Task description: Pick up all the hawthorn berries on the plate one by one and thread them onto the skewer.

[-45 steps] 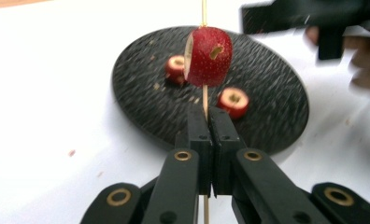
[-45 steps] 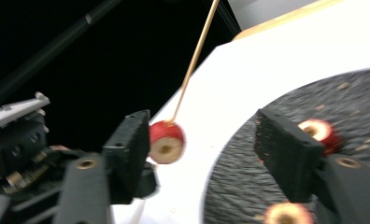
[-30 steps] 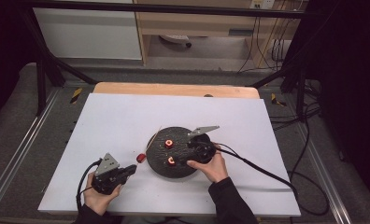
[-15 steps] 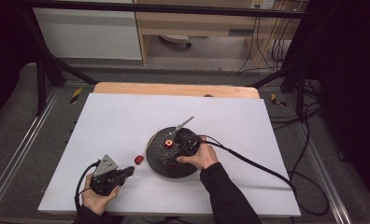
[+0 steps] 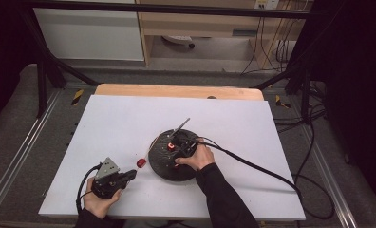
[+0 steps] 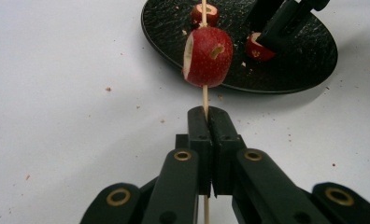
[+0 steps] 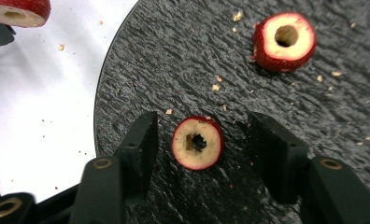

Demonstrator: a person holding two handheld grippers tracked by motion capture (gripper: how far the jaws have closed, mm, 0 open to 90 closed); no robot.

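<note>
Black slate plate (image 7: 183, 60), lower centre of the right gripper view: cored red fruit piece (image 7: 197, 142) between the right gripper (image 7: 202, 140) jaws, which have just been closing, pads not touching. Left gripper (image 6: 206, 126) clamped on a wooden skewer (image 6: 204, 98) bearing another fruit piece (image 6: 208, 56).

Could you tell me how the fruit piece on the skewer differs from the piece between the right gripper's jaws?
The skewered piece hangs above the table on the skewer; the plate piece lies flat on the black plate. The skewered one shows red skin; the plate one shows its pale cut face. Both are red and cored.

Left hand-held gripper (image 6: 206, 116) clamps a skewer (image 6: 204, 95) spearing a red fruit piece (image 6: 208, 56).
</note>
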